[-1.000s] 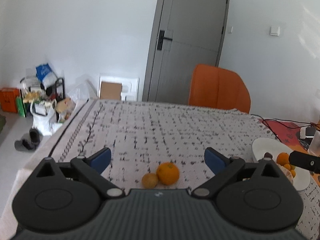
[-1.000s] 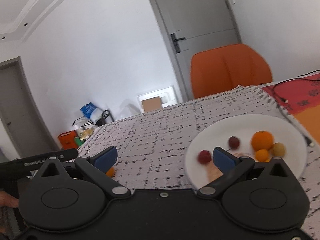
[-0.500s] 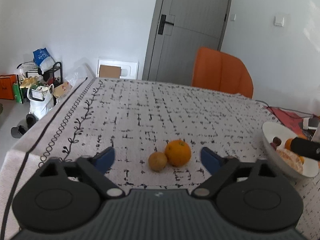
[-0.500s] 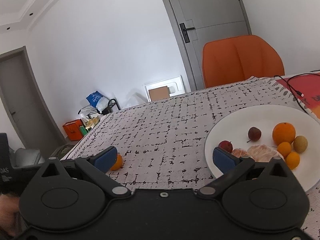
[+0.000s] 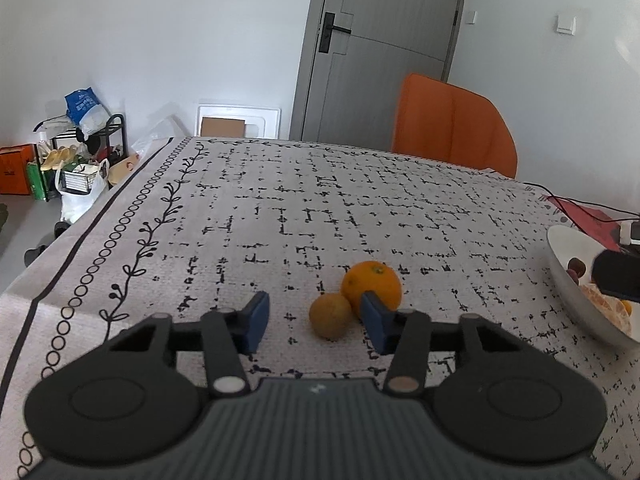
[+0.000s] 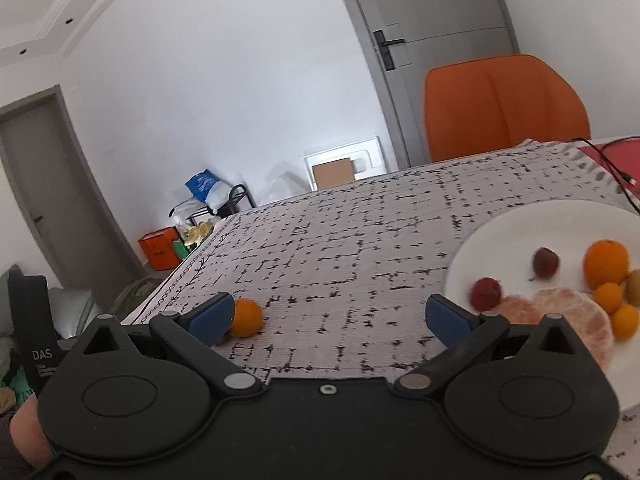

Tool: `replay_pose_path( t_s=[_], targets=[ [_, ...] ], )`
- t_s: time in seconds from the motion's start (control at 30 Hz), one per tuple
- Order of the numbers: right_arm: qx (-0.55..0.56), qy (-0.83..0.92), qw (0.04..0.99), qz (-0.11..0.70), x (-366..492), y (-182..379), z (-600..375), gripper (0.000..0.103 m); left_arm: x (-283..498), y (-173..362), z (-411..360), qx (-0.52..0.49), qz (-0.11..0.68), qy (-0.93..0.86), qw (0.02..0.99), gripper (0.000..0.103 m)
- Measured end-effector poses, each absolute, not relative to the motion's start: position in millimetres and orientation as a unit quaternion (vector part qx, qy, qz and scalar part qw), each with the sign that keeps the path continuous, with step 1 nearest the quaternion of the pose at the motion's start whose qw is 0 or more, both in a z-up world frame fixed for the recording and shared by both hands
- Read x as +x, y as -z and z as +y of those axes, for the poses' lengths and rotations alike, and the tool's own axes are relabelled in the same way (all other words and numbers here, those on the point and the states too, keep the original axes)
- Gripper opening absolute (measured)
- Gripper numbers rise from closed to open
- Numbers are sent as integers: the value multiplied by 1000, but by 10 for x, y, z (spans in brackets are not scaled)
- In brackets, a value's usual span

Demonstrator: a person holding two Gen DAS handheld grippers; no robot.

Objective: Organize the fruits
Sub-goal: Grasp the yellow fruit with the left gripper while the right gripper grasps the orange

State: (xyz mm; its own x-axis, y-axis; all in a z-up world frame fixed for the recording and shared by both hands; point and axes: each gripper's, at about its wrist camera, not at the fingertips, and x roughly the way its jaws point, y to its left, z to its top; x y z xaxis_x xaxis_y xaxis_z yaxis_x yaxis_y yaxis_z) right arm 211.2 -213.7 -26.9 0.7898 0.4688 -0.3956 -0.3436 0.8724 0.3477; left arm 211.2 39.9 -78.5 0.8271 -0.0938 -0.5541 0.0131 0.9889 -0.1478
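Note:
An orange point(image 5: 372, 282) and a smaller brownish-yellow fruit point(image 5: 330, 316) lie touching on the patterned tablecloth point(image 5: 280, 208). My left gripper point(image 5: 316, 322) is open, its jaws partly narrowed, with the small fruit between its blue pads and the right pad in front of the orange. The white plate point(image 6: 560, 220) holds several fruits: an orange point(image 6: 605, 263), red fruits point(image 6: 485, 292) and peeled segments point(image 6: 572, 316). My right gripper point(image 6: 330, 316) is open and empty above the cloth, left of the plate. The loose orange point(image 6: 247, 317) shows by its left pad.
An orange chair point(image 5: 452, 128) stands at the table's far side before a grey door point(image 5: 380, 52). A black cable point(image 5: 580, 200) and red mat lie at the right. Bags and a rack point(image 5: 80, 152) stand on the floor at the left. The table's left edge is near.
My left gripper has moved forward and down to the two loose fruits and its jaws have narrowed around the small one. My right gripper has swung left, away from the plate.

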Motion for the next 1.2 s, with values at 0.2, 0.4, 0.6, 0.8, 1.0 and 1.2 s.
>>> replay_pose_path(
  t_s=[0.2,0.4,0.6,0.8,1.0,1.2],
  targets=[
    [111,-237,933,246,2208,277,-1923,103,2147,825,443,-86,300,45,949,22],
    [94,-248,930,255,2293,310,-1717,102,2065,742,534,-90,286,40,953,22],
    [76,-255,926,266,2354,373,-1534,94,2011,670,705,-92,277,15,956,22],
    [60,-257,924,278,2411,432,-1369,86,1938,629,876,-95,270,-7,958,22],
    [39,-263,921,285,2498,440,-1158,80,1915,621,1010,-99,269,-27,958,22],
    [25,-269,919,287,2576,448,-945,74,1893,610,1096,-101,268,-45,957,22]
  ],
)
